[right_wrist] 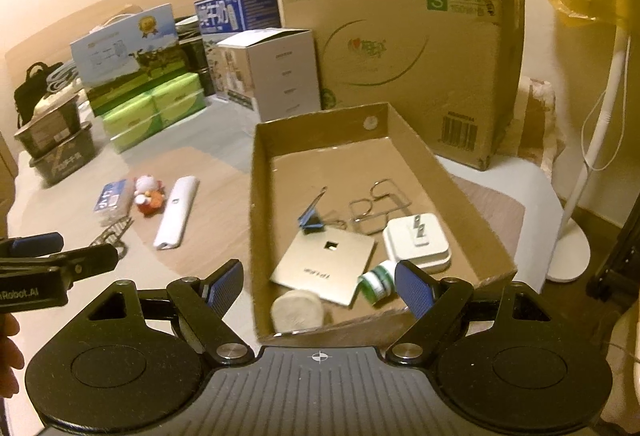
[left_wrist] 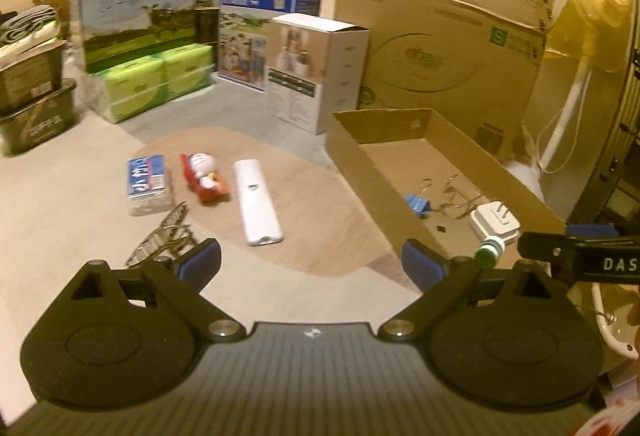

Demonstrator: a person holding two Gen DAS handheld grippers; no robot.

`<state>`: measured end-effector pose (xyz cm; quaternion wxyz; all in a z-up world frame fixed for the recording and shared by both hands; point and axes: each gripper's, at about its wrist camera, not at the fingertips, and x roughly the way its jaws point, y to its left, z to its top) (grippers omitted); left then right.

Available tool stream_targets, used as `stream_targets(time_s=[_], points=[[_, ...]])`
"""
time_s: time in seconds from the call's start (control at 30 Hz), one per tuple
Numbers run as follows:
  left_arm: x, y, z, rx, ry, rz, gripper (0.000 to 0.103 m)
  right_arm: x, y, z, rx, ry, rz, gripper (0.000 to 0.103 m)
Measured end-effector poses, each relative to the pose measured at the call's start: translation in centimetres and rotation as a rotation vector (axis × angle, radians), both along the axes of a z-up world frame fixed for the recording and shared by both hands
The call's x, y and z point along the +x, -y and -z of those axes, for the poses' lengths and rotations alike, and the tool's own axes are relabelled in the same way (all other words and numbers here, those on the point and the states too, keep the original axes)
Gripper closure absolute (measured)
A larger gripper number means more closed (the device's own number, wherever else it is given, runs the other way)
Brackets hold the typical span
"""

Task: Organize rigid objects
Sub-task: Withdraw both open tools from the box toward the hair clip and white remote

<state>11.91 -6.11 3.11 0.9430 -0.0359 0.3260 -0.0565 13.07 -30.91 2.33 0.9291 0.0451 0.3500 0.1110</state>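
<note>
The left gripper point(left_wrist: 311, 261) hung with its jaws spread wide and nothing between them, above a tan mat point(left_wrist: 320, 204) on the table. On that mat lay a white remote point(left_wrist: 257, 202), a small red and white toy point(left_wrist: 204, 178) and a blue packet point(left_wrist: 147, 183), side by side and apart, with a metal clip point(left_wrist: 162, 240) just beside the left finger. The right gripper point(right_wrist: 319, 286) also stood open and empty, over the near wall of a shallow cardboard tray point(right_wrist: 256, 236). Inside the tray were a white charger point(right_wrist: 416, 243), a flat gold square point(right_wrist: 326, 268), a blue binder clip point(right_wrist: 311, 220), a wire hook point(right_wrist: 376, 210), a small green-capped bottle point(right_wrist: 378, 282) and a round pale pad point(right_wrist: 298, 310).
</note>
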Motion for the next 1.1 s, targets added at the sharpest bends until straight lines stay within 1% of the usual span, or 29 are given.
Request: stream_targets(time_s=[0.2,0.57,0.7,0.97,1.1], points=[[-1.4,-1.4,0.0,0.009,-0.001,-0.041,0.007,-1.2,-1.0,-0.3,0.000,0.003,-0.018,0.021],[-3.5,-3.8,0.2,0.030,-0.010,-0.081,0.007,-2.8,-2.7,-0.6,0.005,0.011,-0.056,0.021],[-4.1,-5.1,0.0,0.035,-0.015,-0.115,0.007,-3.3,-3.4,-0.5,0.008,0.010,-0.070,0.021],[-4.5,-7.3,-0.3,0.015,-0.023,-0.140,0.007,-3.8,-5.0,-0.4,0.009,0.013,-0.106,0.021],[-4.8,-7.8,-0.4,0.005,-0.022,-0.132,0.007,-4.0,-5.7,-0.3,0.011,0.013,-0.121,0.021]])
